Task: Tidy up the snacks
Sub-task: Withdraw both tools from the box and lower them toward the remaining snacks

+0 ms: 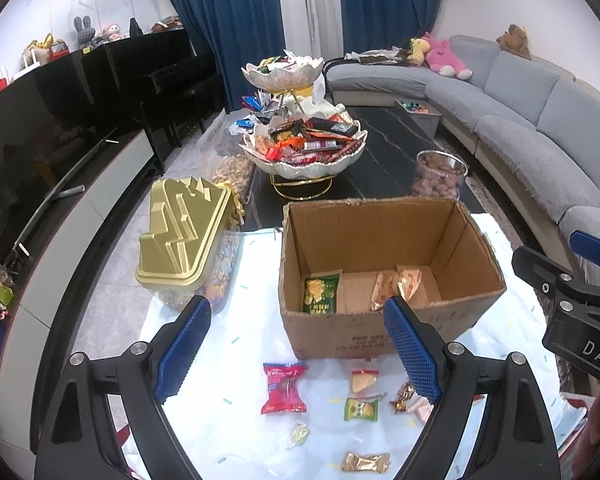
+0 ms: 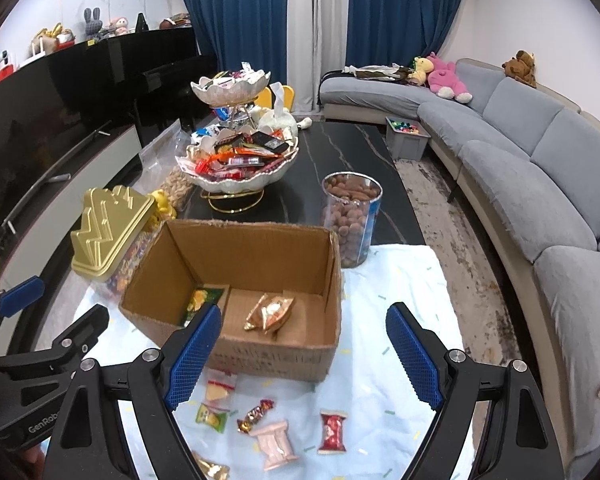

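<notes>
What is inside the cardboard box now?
The box holds a green packet at its left and gold-orange packets near the middle. The near wall and the grippers' fingers hide part of the floor, so anything lying there cannot be seen.

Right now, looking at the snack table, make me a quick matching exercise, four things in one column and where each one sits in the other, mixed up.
Things:
1. green snack packet
2. red wrapped candy
3. clear jar of nuts
4. gold lid

Places:
A. on the white cloth, in front of the box
B. on the clear container, left of the box
C. inside the cardboard box
D. behind the box's right corner

Pairs: 1-C, 2-A, 3-D, 4-B
</notes>
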### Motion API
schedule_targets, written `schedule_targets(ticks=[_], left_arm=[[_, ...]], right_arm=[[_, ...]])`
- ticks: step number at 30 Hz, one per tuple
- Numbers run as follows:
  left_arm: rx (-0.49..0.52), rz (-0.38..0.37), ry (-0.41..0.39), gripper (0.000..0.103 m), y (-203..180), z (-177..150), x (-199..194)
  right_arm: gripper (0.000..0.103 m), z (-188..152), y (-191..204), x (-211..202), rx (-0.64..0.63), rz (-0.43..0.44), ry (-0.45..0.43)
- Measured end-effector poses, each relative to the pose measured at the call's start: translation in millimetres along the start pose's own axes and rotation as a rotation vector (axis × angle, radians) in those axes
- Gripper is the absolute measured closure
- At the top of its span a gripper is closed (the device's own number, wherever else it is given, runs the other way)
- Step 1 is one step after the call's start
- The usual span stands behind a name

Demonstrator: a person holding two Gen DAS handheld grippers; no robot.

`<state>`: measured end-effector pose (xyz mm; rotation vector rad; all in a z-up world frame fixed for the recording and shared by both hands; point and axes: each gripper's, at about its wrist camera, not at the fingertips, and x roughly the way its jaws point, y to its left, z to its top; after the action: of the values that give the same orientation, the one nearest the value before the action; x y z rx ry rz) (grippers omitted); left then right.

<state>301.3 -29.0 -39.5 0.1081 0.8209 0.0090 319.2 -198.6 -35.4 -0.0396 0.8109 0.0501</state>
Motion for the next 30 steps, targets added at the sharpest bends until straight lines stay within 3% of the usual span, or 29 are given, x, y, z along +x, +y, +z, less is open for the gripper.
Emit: schedule_targets(ticks=[17,30], left_arm=[[0.017,-0.01,0.046,0.015,-10,-67,-2],[0.039,-0.053,0.176,0.015,-28,-119,14]], right_arm=[[0.018,-52,4,-4,-0.034,0.012,0.032],[0.018,-94,9,12,-0.122,0.051,0.118]])
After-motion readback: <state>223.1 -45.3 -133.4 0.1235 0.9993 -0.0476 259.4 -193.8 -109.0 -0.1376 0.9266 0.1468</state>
